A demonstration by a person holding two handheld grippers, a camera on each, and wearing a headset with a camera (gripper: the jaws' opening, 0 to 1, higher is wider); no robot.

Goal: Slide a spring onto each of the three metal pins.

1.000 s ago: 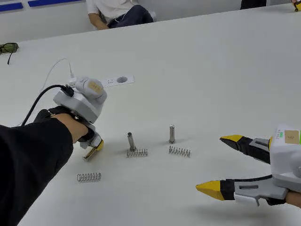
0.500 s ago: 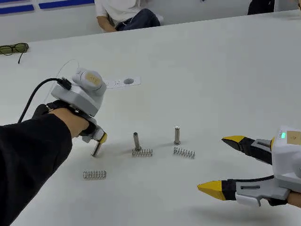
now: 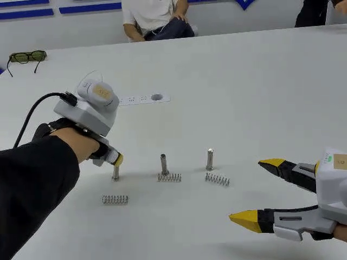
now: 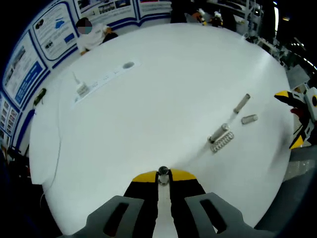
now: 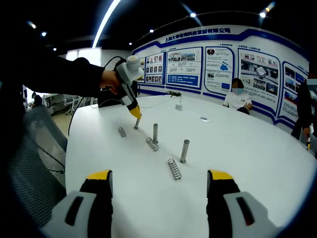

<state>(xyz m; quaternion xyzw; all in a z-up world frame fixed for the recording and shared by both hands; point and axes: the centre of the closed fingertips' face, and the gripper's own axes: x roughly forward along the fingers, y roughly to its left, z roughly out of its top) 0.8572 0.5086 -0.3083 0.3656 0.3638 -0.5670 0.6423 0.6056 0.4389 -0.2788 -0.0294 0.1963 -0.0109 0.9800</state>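
My left gripper [image 3: 116, 160] is shut on the top of the left metal pin [image 3: 115, 173], which stands upright on the white table [image 3: 244, 92]; its yellow tips clamp that pin [image 4: 163, 176] in the left gripper view. Two more pins stand upright: the middle pin [image 3: 164, 164] and the right pin [image 3: 209, 158]. One spring lies by each: the left spring [image 3: 115, 199], the middle spring [image 3: 169, 177], the right spring [image 3: 217, 179]. My right gripper [image 3: 259, 190] hovers open at the lower right, its jaws wide [image 5: 158, 183], facing the pins.
A white power strip [image 3: 143, 99] with a cable lies behind the pins. Green glasses [image 3: 24, 56] rest at the far left edge. A seated person [image 3: 154, 16] is at the table's far side.
The left gripper has raised the left pin from lying tilted on the table to standing upright. The right gripper has stayed open in place. The head camera shifted.
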